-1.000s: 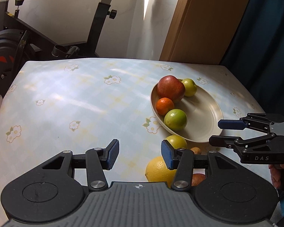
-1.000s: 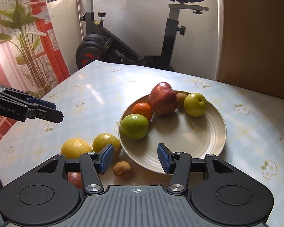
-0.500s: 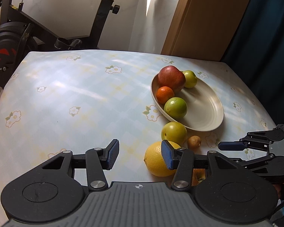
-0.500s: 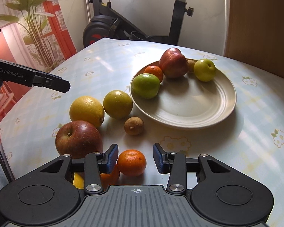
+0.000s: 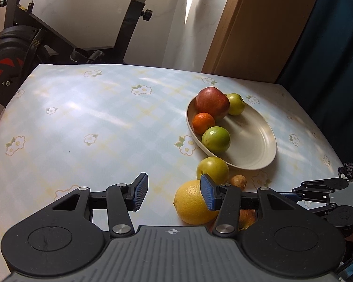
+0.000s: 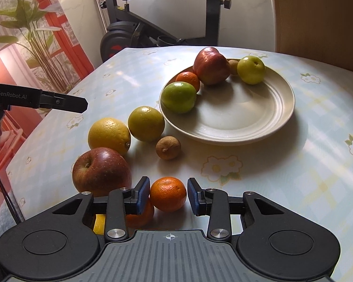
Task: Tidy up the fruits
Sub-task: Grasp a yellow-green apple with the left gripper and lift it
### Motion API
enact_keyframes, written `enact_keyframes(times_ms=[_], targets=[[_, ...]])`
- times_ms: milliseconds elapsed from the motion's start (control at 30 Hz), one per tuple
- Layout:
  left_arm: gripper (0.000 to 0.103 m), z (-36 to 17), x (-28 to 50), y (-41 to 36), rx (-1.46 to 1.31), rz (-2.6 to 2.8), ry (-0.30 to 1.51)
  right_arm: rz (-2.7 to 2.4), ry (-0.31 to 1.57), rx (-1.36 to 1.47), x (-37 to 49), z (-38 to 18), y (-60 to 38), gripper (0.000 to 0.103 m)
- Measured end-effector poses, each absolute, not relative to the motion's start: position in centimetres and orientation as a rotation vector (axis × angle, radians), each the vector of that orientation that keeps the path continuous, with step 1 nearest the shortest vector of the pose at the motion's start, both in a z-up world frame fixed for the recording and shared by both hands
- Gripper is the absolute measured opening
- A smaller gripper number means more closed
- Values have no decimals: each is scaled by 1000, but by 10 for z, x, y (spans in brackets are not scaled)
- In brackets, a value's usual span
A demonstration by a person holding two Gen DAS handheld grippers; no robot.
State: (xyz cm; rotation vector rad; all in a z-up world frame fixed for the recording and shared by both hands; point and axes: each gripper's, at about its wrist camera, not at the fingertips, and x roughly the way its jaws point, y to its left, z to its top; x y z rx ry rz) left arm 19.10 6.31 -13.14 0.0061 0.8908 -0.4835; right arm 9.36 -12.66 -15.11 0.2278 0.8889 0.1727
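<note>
A small mandarin lies on the flowered table between the blue pads of my right gripper. Its jaws are closing, with a thin gap still showing at the right pad. A second orange fruit sits half hidden under the left finger. A red apple, a yellow lemon, a yellow-green fruit and a small brown fruit lie loose beside the cream plate. My left gripper hovers open and empty beside the lemon.
The plate holds a green apple, a mandarin, a red apple, a yellow-green fruit and a small brown fruit. An exercise bike stands beyond the table's far edge. A potted plant is at the left.
My right gripper drew back from the plate's near rim and sank to the table around the mandarin, and its jaws narrowed. The left gripper has hardly moved.
</note>
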Motion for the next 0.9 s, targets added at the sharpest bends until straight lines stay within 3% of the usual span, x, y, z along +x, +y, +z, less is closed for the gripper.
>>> enact_keyframes(times_ms=[900], targets=[[51,-146,201,31,-11,-506,933,127,729,236,66,-162,-124,31]])
